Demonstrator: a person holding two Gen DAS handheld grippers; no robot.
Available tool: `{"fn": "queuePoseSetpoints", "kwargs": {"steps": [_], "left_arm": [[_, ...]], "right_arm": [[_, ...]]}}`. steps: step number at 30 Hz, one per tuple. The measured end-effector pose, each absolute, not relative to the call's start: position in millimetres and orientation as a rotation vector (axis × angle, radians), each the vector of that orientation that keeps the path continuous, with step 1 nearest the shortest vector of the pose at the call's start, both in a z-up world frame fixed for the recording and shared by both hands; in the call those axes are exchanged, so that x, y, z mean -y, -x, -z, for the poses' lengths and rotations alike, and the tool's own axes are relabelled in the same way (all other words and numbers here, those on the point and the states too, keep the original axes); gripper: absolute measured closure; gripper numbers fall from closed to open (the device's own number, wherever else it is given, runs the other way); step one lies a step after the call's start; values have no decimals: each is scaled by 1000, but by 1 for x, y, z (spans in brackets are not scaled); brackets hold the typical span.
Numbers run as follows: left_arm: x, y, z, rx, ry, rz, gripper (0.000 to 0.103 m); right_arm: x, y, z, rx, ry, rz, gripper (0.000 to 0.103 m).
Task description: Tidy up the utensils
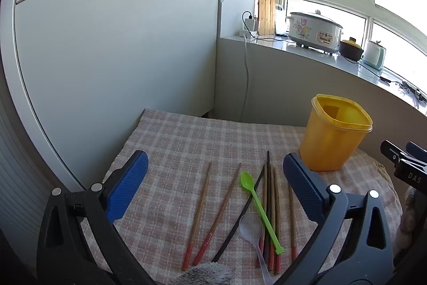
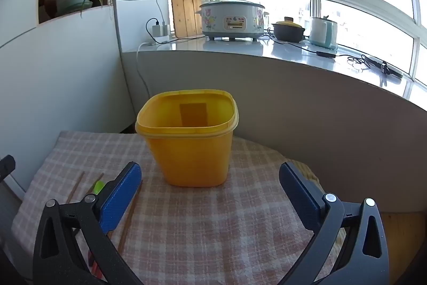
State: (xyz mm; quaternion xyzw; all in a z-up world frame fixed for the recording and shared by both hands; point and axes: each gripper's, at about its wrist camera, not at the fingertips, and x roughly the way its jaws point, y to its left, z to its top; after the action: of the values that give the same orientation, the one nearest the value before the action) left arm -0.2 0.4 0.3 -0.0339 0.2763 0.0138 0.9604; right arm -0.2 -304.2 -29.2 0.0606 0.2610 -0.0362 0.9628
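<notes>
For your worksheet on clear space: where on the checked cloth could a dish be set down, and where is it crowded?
Free: the cloth in front of the tub, and the far-left stretch beyond the chopsticks. Crowded: the chopsticks and spoons left of the tub.

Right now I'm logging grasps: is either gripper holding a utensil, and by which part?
Nothing is held. The left gripper and right gripper both have open, empty jaws; the green plastic spoon lies untouched on the checked cloth.
</notes>
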Motion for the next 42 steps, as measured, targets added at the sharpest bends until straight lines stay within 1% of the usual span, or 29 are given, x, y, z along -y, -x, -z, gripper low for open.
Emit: {"fn": "queuePoseSetpoints", "kwargs": {"steps": [42], "left_arm": [[-3, 2, -1, -551, 66, -24, 0]], "right_arm": [[302, 4, 22, -512, -100, 75, 1]]}}
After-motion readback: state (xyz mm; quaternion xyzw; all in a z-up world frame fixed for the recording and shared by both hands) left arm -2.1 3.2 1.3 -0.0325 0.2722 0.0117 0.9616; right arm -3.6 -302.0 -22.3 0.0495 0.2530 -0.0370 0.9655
